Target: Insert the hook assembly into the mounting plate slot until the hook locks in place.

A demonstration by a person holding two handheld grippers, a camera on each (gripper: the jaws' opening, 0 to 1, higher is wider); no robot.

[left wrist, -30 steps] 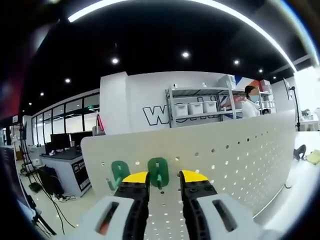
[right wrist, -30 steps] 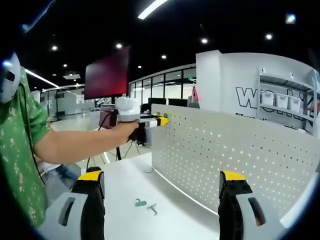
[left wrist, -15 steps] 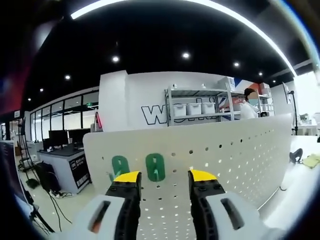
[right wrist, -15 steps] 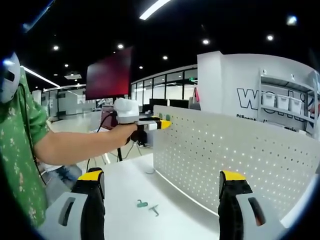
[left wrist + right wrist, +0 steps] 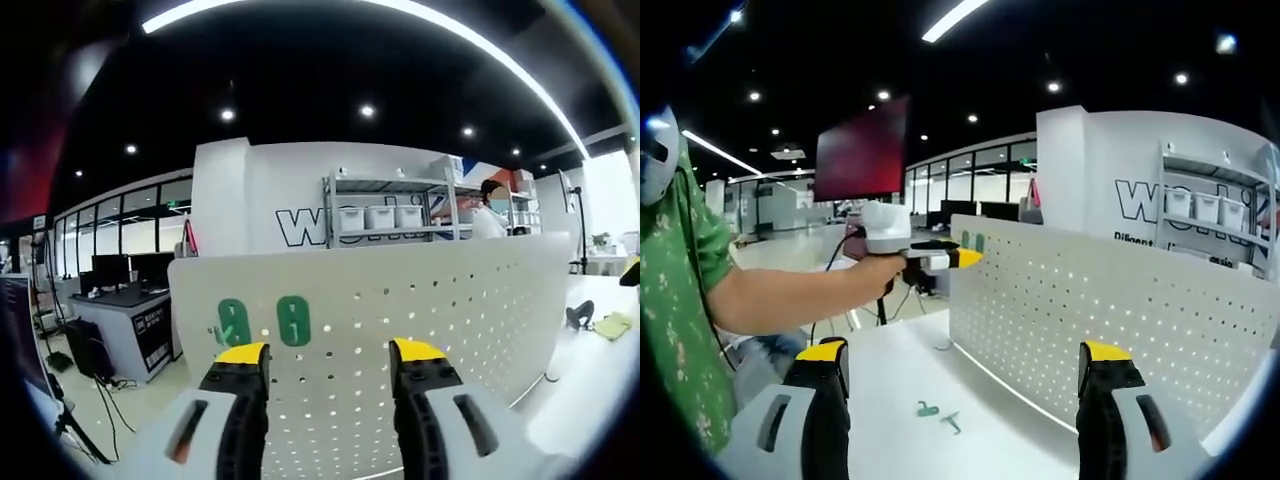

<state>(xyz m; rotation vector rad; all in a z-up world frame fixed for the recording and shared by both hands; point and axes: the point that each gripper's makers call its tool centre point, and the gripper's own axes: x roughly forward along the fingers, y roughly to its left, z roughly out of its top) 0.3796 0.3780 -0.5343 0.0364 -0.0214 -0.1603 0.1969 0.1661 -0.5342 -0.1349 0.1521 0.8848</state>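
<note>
Two green hooks (image 5: 293,321) (image 5: 233,323) hang side by side near the top left corner of the white pegboard mounting plate (image 5: 420,310). My left gripper (image 5: 329,352) is open, a little way back from them, with nothing between its yellow-tipped fingers. In the right gripper view the left gripper (image 5: 962,258) is held by a hand (image 5: 880,272) at the pegboard's (image 5: 1110,320) top corner, beside the green hooks (image 5: 973,241). My right gripper (image 5: 965,362) stands wide open and empty above the table. Two loose green hook parts (image 5: 938,414) lie on the white table (image 5: 890,380).
The person's arm and green sleeve (image 5: 680,300) fill the left of the right gripper view. Behind the pegboard are shelves with white bins (image 5: 380,215) and another person (image 5: 487,210). A desk with monitors (image 5: 120,300) stands at the left. A dark object (image 5: 577,316) rests on the table at the right.
My left gripper has opened, let go of the right green hook and drawn back from the pegboard. The hook stays hanging on the plate. The right gripper has hardly moved.
</note>
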